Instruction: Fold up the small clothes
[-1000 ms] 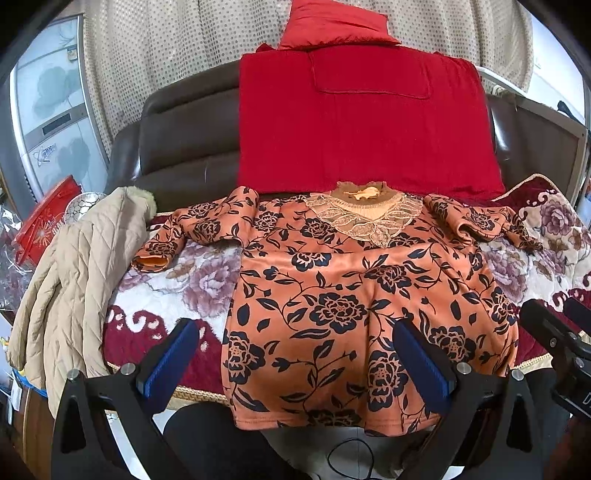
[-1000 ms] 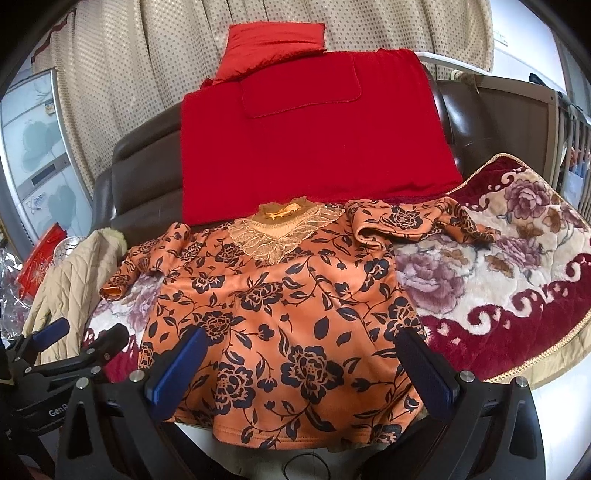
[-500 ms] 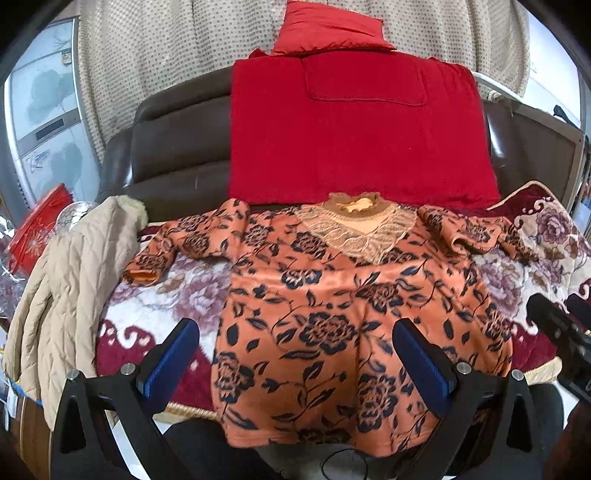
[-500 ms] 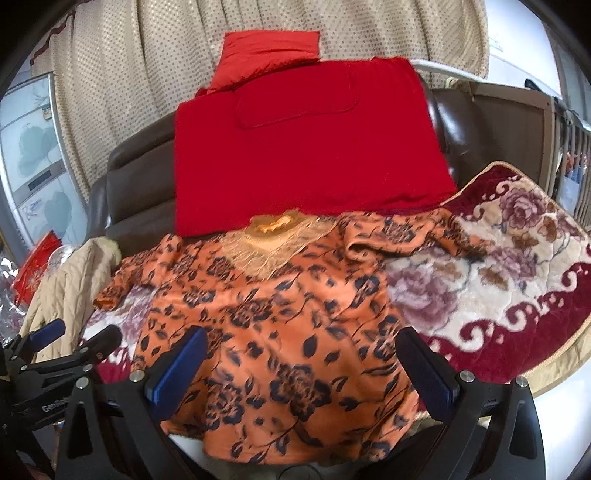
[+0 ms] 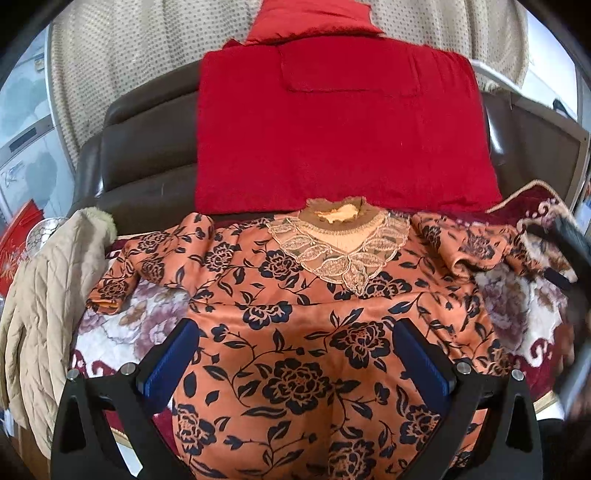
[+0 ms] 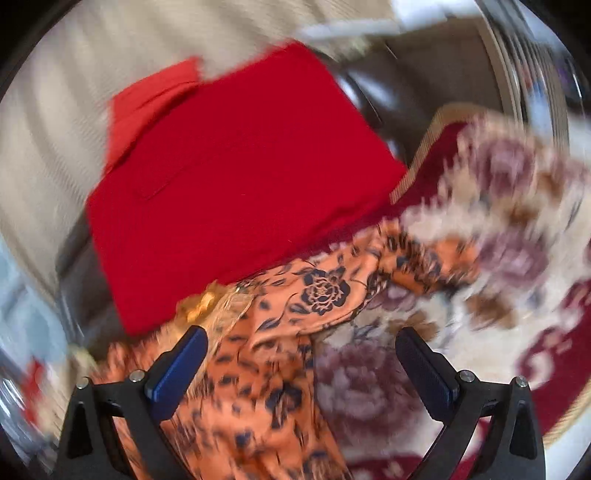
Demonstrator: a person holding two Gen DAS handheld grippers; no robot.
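- Across the floral blanket [image 5: 147, 321] lies the orange top [image 5: 295, 332], front up, lace collar [image 5: 340, 251] toward the sofa back, hem hanging over the near edge.
- Half a second ago the right gripper [image 6: 301, 365] looked square at the whole top; now its view is tilted and smeared, swung over to the top's right sleeve [image 6: 417, 258] and the blanket beside it.
- Its jaws stand wide apart, nothing between them — the left one over the top's body, the right one over the blanket.
- From the left view, the right gripper shows as a dark blur at the right edge, higher than before and close to that sleeve's cuff.
- The left gripper [image 5: 295, 362] has come nearer the top, which fills more of its view than earlier; its jaws are also spread wide, empty, over the lower body of the garment.
- The other sleeve [image 5: 147, 254] lies bent on the blanket, as it did.
- Behind, a red cloth [image 5: 340, 122] drapes the dark sofa [image 5: 147, 147], with a red cushion [image 5: 314, 14] on top — a dotted beige curtain [image 5: 129, 55] hangs at the back.
- A quilted beige coat [image 5: 48, 306] lies at the left.
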